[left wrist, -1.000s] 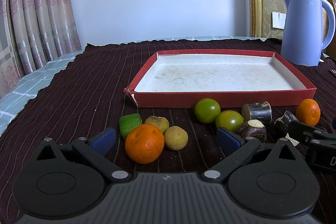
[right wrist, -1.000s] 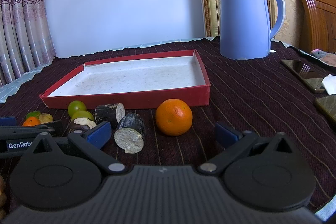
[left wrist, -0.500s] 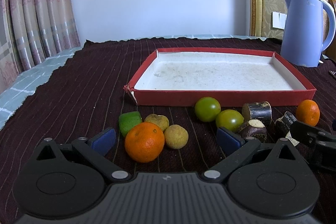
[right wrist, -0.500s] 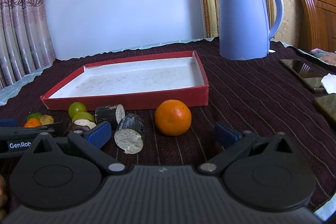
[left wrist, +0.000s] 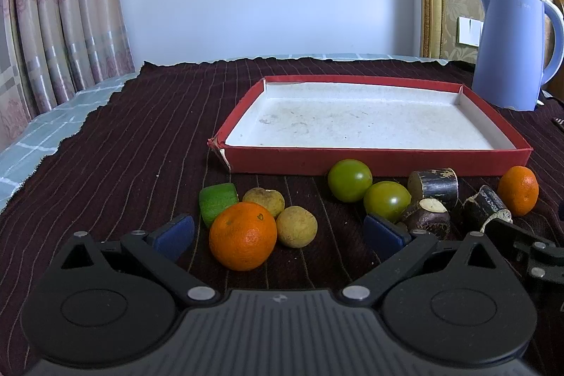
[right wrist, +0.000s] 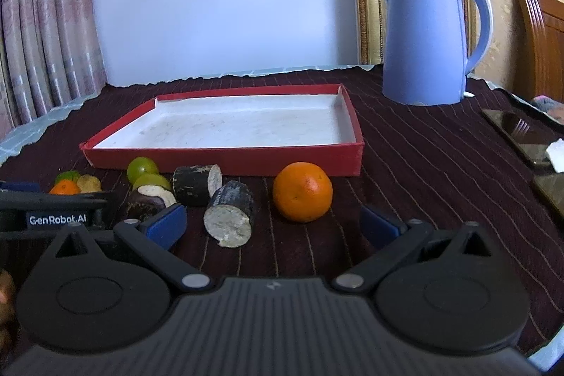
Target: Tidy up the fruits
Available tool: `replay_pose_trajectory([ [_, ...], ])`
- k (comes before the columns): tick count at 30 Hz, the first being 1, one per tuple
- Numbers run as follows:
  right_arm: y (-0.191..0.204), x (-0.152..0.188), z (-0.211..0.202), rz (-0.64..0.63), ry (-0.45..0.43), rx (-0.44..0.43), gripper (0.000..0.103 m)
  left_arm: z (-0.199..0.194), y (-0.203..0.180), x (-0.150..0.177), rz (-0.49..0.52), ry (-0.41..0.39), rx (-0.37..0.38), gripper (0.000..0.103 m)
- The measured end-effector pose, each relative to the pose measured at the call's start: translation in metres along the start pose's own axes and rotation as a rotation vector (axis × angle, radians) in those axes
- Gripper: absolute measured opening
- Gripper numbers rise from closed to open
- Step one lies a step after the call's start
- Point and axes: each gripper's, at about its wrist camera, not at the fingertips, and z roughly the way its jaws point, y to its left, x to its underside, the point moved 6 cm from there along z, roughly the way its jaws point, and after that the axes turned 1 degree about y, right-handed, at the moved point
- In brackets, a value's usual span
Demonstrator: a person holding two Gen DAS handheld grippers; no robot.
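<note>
A shallow red tray (left wrist: 373,157) with a bare white floor lies on the dark striped cloth; it also shows in the right wrist view (right wrist: 225,157). Fruit lies in a row in front of it. My left gripper (left wrist: 280,233) is open, with an orange (left wrist: 242,236) between its fingers, a green chunk (left wrist: 216,198) and two yellow-brown fruits (left wrist: 296,226) just beyond. Two green tomatoes (left wrist: 349,180) and dark cane pieces (left wrist: 435,184) lie to the right. My right gripper (right wrist: 273,226) is open, just behind a second orange (right wrist: 302,192) and a cane piece (right wrist: 231,214).
A blue kettle (right wrist: 428,37) stands behind the tray at the right. Phones (right wrist: 518,133) lie on the cloth at the far right. The cloth's left edge (left wrist: 88,125) borders a pale checked surface, with curtains behind it. The left gripper's body (right wrist: 53,217) shows at the right wrist view's left.
Both grippers have risen slightly and tilted; the fruit sits a little lower in the views. Nothing was taken hold of or moved.
</note>
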Motion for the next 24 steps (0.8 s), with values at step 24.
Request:
replay_pose_trajectory([
  [24,-0.014,-0.006,-0.017,-0.103,-0.011,0.006,0.103,-0.019,0.035,0.006,0.04,0.004,0.107,0.103],
])
